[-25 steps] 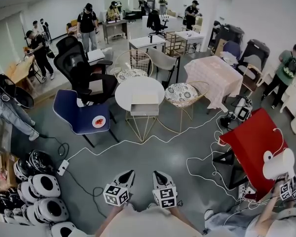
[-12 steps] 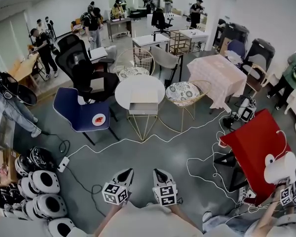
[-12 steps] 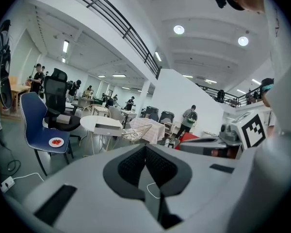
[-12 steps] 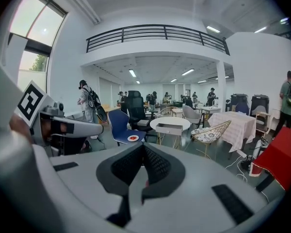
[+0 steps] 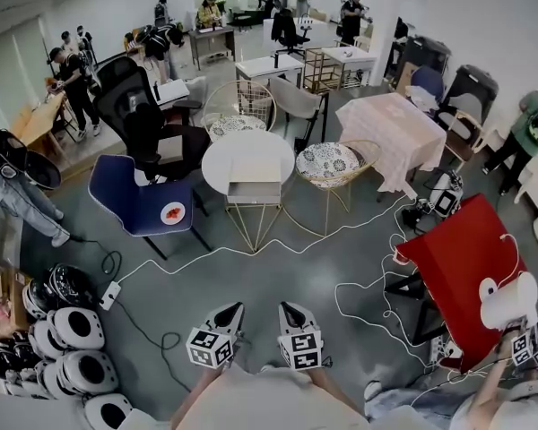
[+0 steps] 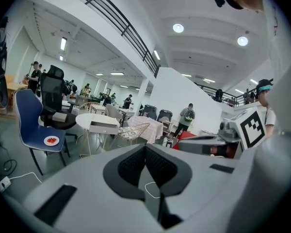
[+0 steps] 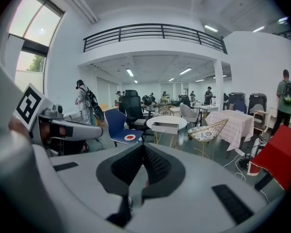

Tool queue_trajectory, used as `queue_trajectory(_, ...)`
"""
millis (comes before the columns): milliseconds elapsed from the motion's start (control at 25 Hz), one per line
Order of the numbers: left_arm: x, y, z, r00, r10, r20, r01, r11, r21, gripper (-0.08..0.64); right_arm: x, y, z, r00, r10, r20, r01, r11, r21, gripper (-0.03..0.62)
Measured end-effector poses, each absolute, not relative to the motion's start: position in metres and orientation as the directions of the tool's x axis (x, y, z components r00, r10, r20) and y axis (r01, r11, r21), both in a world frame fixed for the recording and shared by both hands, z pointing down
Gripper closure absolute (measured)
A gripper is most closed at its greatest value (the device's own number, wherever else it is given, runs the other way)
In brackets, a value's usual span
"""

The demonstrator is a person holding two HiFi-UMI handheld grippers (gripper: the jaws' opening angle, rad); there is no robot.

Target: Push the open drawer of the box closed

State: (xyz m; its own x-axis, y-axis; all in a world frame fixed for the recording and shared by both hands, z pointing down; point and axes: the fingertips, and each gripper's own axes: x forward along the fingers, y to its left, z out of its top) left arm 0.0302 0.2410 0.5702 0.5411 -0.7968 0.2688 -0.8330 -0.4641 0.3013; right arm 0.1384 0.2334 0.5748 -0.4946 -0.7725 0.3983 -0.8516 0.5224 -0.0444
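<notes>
A pale box [image 5: 254, 186] stands at the near edge of a white round table [image 5: 240, 153], far ahead of me, with its drawer [image 5: 254, 195] pulled out toward me. Both grippers hang low and close to my body, several steps short of the table. The left gripper [image 5: 234, 310] and the right gripper [image 5: 288, 310] are side by side, both shut with nothing held. The left gripper view shows its jaws [image 6: 145, 150] together and the box [image 6: 103, 125] small in the distance. The right gripper view shows its jaws [image 7: 143, 152] together and the box [image 7: 165, 126] far off.
A blue chair [image 5: 134, 206] with a small plate stands left of the table, and a wire chair with a patterned cushion [image 5: 330, 163] stands right of it. White cables [image 5: 278, 251] cross the grey floor. A red table [image 5: 457, 256] is at right, helmets [image 5: 67, 352] at left. People stand around.
The head view has shifted slightly, so the table sits a touch left and higher in the picture. Both grippers keep the same pose and stay shut.
</notes>
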Motion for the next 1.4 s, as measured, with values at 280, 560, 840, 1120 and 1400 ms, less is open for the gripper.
queue_trajectory(280, 0.026, 0.212, 0.577, 0.553, -0.791, 0.262, -0.823, -0.47, 0.317, 0.548, 0.132, 0.21, 0.584, -0.488, -0.77, 0.41, -0.851, 0.525, -0.026, 0.577)
queue_trajectory(560, 0.013, 0.162, 0.583, 0.572, -0.778, 0.259, -0.809, -0.485, 0.331, 0.548, 0.119, 0.162, 0.588, -0.468, -0.779, 0.417, -0.861, 0.508, -0.016, 0.577)
queue_trajectory(840, -0.016, 0.104, 0.595, 0.583, -0.767, 0.27, -0.802, -0.488, 0.344, 0.548, 0.083, 0.109, 0.599, -0.474, -0.762, 0.44, -0.852, 0.523, -0.011, 0.577)
queue_trajectory(1120, -0.042, 0.028, 0.604, 0.612, -0.743, 0.271, -0.779, -0.508, 0.367, 0.548, 0.061, 0.042, 0.609, -0.436, -0.764, 0.475, -0.87, 0.494, -0.005, 0.577)
queue_trajectory(1400, -0.065, -0.043, 0.608, 0.64, -0.716, 0.278, -0.757, -0.525, 0.39, 0.548, 0.03, -0.026, 0.612, -0.419, -0.755, 0.504, -0.875, 0.485, -0.001, 0.577)
